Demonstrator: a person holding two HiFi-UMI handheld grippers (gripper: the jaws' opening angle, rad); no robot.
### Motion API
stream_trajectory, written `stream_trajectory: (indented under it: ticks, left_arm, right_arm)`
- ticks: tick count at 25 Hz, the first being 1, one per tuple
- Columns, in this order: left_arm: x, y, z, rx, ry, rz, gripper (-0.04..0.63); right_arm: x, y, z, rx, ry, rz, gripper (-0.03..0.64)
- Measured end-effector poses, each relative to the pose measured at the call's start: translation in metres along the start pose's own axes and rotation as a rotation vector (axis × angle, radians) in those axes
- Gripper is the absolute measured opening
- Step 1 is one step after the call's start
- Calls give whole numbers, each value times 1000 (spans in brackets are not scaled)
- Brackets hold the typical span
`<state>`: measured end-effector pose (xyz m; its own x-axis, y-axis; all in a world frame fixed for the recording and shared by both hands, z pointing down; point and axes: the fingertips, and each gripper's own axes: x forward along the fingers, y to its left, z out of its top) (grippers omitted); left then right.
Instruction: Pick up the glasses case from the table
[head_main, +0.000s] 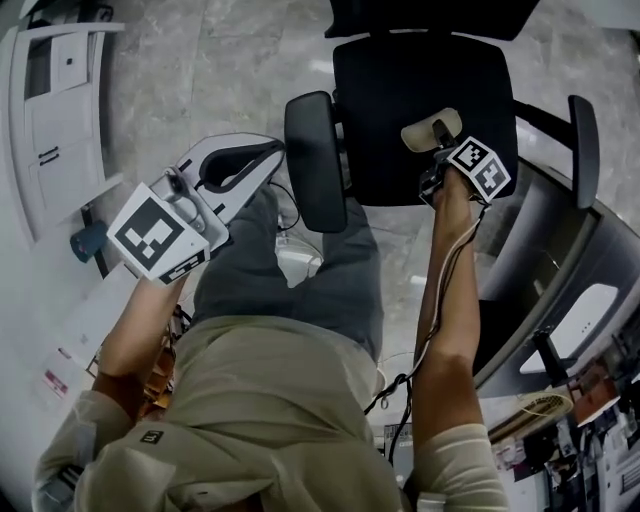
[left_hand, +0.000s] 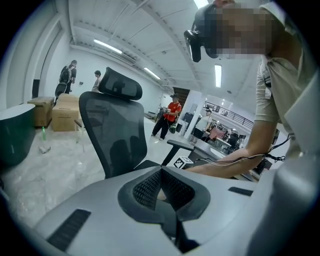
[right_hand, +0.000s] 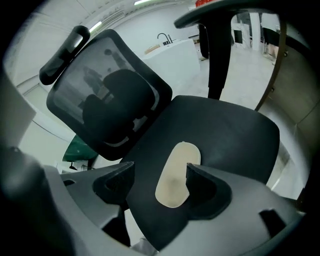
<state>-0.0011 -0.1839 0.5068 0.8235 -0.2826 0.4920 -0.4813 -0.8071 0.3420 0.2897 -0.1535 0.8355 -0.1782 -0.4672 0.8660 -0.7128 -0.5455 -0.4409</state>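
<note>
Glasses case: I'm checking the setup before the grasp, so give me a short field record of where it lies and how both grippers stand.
case: beige oval glasses case, lying flat
support: black office-chair seat, not a table
right gripper: open, case shows between its jaws, pads not pressing on it
left gripper: shut, nothing held, away from the case
grasp: not yet made

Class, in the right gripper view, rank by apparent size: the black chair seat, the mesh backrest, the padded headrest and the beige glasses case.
1. Black chair seat
2. Black mesh backrest
3. Black padded headrest and beige oval glasses case look alike; the case lies nearer the camera, so unranked.
</note>
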Motion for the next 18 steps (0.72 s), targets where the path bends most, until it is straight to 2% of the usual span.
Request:
stream_trajectory:
  ticks: [11, 18]
  left_arm:
    - [5, 21, -31, -32, 27, 11, 14]
    - [9, 30, -47, -53, 37, 15, 14]
  right_arm:
    - [51, -41, -26, 127, 54, -97, 304]
    - [65, -62, -33, 142, 67, -164, 319]
